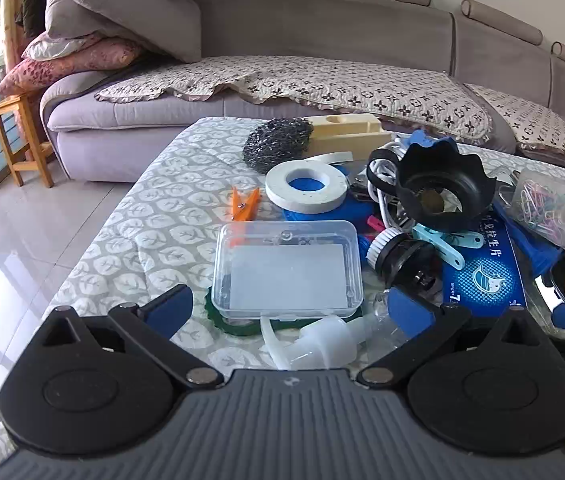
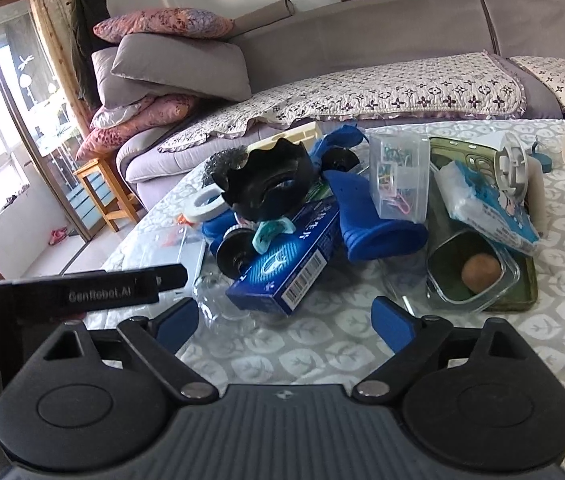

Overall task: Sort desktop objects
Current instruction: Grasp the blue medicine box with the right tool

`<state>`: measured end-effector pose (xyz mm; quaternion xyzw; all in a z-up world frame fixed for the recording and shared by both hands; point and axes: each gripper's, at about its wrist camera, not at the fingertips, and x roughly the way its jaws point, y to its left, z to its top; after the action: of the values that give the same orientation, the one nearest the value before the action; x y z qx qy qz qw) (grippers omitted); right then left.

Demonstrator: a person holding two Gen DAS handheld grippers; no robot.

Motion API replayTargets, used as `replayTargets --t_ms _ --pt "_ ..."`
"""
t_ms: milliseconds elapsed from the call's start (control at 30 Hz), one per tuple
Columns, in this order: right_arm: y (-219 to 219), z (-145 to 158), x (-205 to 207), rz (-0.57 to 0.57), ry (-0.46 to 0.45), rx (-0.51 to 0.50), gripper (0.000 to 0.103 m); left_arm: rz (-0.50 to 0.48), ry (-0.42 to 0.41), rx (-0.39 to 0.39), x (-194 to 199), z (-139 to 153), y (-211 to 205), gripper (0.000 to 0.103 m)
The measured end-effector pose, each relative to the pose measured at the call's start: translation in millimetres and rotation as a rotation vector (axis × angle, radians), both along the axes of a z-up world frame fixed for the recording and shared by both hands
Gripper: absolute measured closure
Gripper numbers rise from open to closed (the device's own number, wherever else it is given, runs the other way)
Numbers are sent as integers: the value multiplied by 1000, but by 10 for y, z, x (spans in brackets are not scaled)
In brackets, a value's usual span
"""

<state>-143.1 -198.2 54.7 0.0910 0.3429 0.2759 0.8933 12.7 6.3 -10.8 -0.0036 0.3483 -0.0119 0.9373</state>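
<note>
Behind a leaf-patterned quilted tablecloth (image 1: 154,216) sits a grey sofa (image 1: 322,28), and my left gripper (image 1: 288,312) spreads wide around a clear plastic lidded box (image 1: 286,270), while my right gripper (image 2: 284,322) gapes empty before a glossy blue carton (image 2: 286,264).

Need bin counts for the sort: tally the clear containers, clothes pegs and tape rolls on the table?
Clear containers: 3 (flat box, clip box, glass tub)
Clothes pegs: 2 visible (orange, teal)
Tape rolls: 1
Total: 6
</note>
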Motion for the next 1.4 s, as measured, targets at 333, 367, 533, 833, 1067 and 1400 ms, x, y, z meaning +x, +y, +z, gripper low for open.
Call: replayTargets --t_ms 333,367,533,833,1067,1400 --pt "55 -107 94 -8 50 10 23 -6 -12 -3 6 -15 -2 12" --pt "62 -106 93 -9 49 9 23 -8 -18 0 -1 -14 -4 13" --pt "70 -92 108 -13 43 19 23 -18 -35 11 0 -9 -15 13" --pt "91 -94 237 2 50 88 58 -16 -35 24 19 -40 -31 18" --pt "72 -56 166 38 37 94 75 -26 -41 19 -24 9 -67 19" --pt "31 139 51 77 -49 33 87 -49 -68 -1 -106 90 -132 19"
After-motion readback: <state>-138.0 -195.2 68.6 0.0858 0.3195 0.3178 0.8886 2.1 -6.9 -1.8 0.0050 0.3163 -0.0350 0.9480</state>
